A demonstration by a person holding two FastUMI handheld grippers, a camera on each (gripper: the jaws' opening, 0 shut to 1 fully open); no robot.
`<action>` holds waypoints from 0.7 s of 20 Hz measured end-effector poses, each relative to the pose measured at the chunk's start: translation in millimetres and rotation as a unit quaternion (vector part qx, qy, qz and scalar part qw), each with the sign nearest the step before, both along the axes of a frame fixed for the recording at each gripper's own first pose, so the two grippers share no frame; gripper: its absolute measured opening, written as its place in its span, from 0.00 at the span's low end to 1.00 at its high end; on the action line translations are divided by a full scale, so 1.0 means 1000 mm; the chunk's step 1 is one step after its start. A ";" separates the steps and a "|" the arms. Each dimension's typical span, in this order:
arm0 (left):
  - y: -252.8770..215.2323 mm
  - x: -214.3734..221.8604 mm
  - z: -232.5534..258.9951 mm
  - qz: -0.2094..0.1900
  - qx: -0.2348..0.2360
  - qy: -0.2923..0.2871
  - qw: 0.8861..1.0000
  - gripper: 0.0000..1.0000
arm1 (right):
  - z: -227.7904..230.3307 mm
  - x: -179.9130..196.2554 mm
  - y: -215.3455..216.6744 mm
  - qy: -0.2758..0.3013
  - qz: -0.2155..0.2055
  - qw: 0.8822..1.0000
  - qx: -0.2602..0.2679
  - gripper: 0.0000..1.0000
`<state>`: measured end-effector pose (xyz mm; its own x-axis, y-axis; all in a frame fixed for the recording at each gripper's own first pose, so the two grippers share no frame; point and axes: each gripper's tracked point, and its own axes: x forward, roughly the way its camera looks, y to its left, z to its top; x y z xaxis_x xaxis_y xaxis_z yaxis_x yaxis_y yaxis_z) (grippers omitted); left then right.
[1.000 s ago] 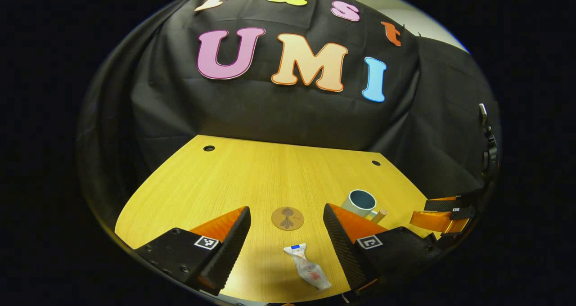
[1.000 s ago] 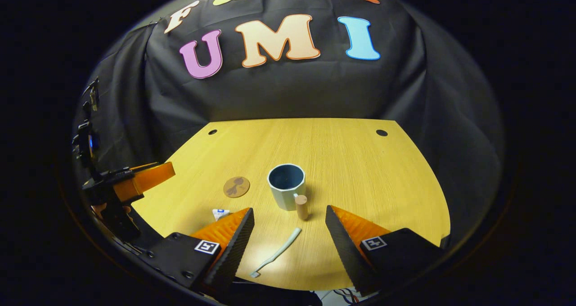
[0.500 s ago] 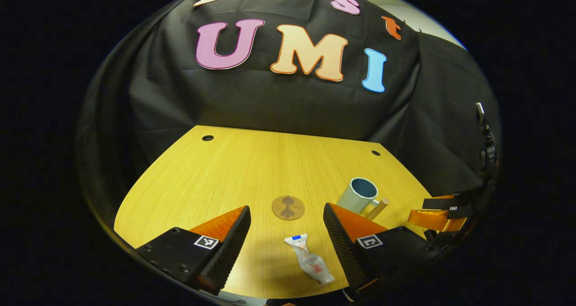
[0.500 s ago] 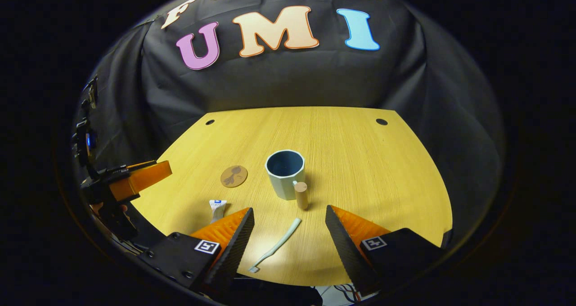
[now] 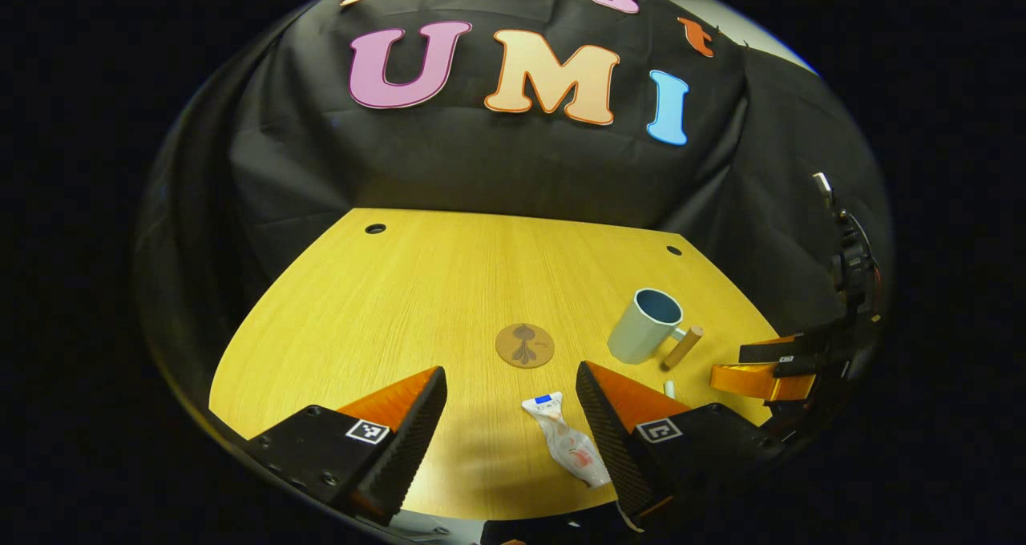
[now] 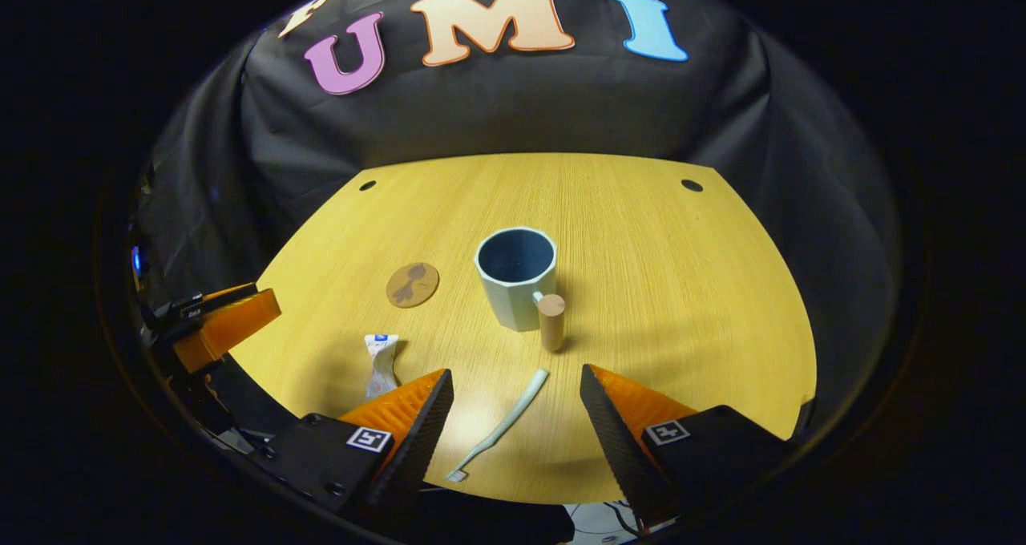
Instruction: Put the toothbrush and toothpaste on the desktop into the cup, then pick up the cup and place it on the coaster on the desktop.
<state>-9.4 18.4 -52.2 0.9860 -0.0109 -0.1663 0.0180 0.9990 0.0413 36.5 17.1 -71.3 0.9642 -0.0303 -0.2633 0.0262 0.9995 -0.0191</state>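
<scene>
Nothing of the task is done yet, as far as I can judge. The cup (image 6: 515,276) stands upright on the desktop (image 6: 641,240) and its inside looks empty; I take it as the landmark.

The toothbrush (image 6: 501,426) lies flat on the desktop, in front of the cup, w/ the bristle end pointing away from it. It is between the fingers of the right gripper (image 6: 517,425), which are spread wide and touch nothing.

The toothpaste (image 5: 565,441) lies flat too, to the left of the cup and nearer to the camera side. It is near the inner side of one finger of the left gripper (image 5: 513,429), also spread wide and empty. If it touches the finger I cannot tell.

The coaster (image 5: 524,345) is bare, left of the cup and apart from it.

Left to do: both items into the cup, then cup onto the coaster, i.e. all steps. Both grippers seem lined up for a first pick, approx. above their items.
</scene>
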 end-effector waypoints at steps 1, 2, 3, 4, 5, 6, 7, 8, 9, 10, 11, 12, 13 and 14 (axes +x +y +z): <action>0.001 0.000 -0.003 -0.001 0.001 0.005 1.000 0.95 | -0.007 0.005 0.002 0.010 -0.004 1.000 0.003 0.94; 0.001 0.001 -0.005 -0.001 0.001 0.011 1.000 0.95 | -0.012 0.009 0.002 0.021 -0.007 1.000 0.008 0.98; 0.002 0.002 -0.008 -0.003 0.002 0.016 1.000 0.95 | -0.018 0.014 0.003 0.032 -0.011 0.999 0.013 0.98; 0.002 0.003 -0.009 -0.006 0.003 0.020 1.000 0.95 | -0.023 0.017 0.004 0.045 -0.012 0.999 0.013 0.98; 0.001 0.003 -0.010 -0.012 0.005 0.024 1.000 0.95 | -0.029 0.020 0.002 0.055 -0.017 0.998 0.010 0.99; 0.002 0.004 -0.012 -0.015 0.008 0.028 0.999 0.95 | -0.034 0.023 0.000 0.065 -0.024 0.998 0.007 0.94; 0.002 0.005 -0.013 -0.019 0.012 0.032 0.999 0.95 | -0.040 0.026 -0.001 0.076 -0.030 0.997 0.007 0.99; 0.003 0.007 -0.015 -0.023 0.016 0.036 0.999 0.95 | -0.045 0.029 -0.002 0.088 -0.036 0.995 0.014 0.98; 0.004 0.008 -0.016 -0.025 0.021 0.040 0.999 0.95 | -0.053 0.032 -0.003 0.102 -0.045 0.993 0.024 0.94; 0.005 0.010 -0.018 -0.027 0.024 0.044 0.998 0.95 | -0.058 0.035 -0.003 0.113 -0.049 0.992 0.036 0.94; 0.007 0.013 -0.020 -0.030 0.026 0.049 0.998 0.95 | -0.062 0.041 -0.003 0.120 -0.058 0.990 0.047 0.98; 0.006 0.015 -0.021 -0.034 0.027 0.055 0.998 0.95 | -0.065 0.046 -0.005 0.125 -0.067 0.988 0.057 0.94; 0.006 0.017 -0.023 -0.037 0.029 0.059 0.997 0.95 | -0.067 0.049 -0.006 0.128 -0.077 0.987 0.064 0.89; 0.007 0.018 -0.025 -0.039 0.032 0.063 0.997 0.95 | -0.069 0.053 -0.009 0.132 -0.088 0.985 0.070 0.85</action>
